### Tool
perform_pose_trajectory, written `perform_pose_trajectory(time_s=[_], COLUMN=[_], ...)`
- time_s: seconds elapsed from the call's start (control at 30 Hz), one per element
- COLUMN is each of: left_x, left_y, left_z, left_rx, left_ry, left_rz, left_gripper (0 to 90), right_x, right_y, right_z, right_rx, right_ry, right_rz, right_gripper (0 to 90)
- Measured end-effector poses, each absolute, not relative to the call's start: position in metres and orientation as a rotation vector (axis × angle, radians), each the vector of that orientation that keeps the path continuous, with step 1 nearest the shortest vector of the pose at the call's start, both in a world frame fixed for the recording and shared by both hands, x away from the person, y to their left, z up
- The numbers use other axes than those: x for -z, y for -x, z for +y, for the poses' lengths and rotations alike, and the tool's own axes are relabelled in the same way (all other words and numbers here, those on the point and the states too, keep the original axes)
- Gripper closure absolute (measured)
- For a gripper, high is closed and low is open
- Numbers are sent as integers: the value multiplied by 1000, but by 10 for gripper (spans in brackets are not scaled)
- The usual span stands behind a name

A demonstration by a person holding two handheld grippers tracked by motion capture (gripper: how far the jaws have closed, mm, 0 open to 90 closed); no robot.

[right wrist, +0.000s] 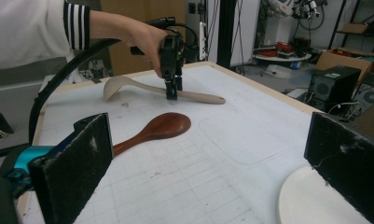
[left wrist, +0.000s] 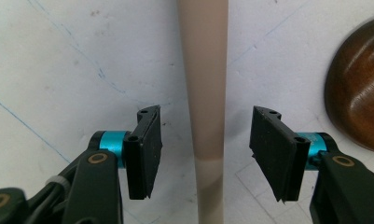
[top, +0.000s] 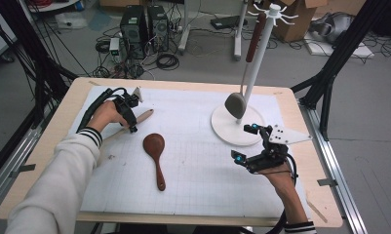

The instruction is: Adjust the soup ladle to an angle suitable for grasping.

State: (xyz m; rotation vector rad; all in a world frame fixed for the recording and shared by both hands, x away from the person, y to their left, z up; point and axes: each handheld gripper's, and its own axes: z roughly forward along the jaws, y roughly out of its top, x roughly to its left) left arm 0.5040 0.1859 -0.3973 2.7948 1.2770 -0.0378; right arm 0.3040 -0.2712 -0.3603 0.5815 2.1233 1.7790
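A pale wooden spoon (top: 143,116) lies at the left of the white mat, its handle (left wrist: 203,88) running straight up between the jaws of my left gripper (left wrist: 203,154). The left gripper (top: 133,127) is open, and its pads stand apart from the handle on both sides. Just right of it lies a dark brown wooden spoon (top: 155,150), whose bowl (left wrist: 357,107) shows at the edge. My right gripper (top: 244,142) is open and empty near the white stand's base (top: 222,127). From the right gripper (right wrist: 208,168) I see the pale spoon (right wrist: 142,88), the dark spoon (right wrist: 156,128) and the left gripper (right wrist: 171,88).
A white hook stand (top: 259,53) rises at the back right of the table, with a grey ladle (top: 236,105) hanging from it. Its round base (right wrist: 310,200) lies under my right jaw. Computers, cables and boxes sit on the floor beyond the table.
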Motion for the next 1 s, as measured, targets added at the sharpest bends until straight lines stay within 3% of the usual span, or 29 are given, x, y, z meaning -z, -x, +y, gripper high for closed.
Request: perform_pose_trajectory(time_s=[0.57,1.0], left_x=[401,401], left_y=[-505,-504], left_z=[186,188], left_rx=[72,75], left_ry=[-2810,-2816], left_rz=[1289,1320], left_gripper=[574,605], right_x=[361,361], right_y=[-305,-306], right_z=[-270,-268], right_rx=[-1771,-1768], right_ry=[-584,-577], right_rz=[2137,2142], right_gripper=[3,3])
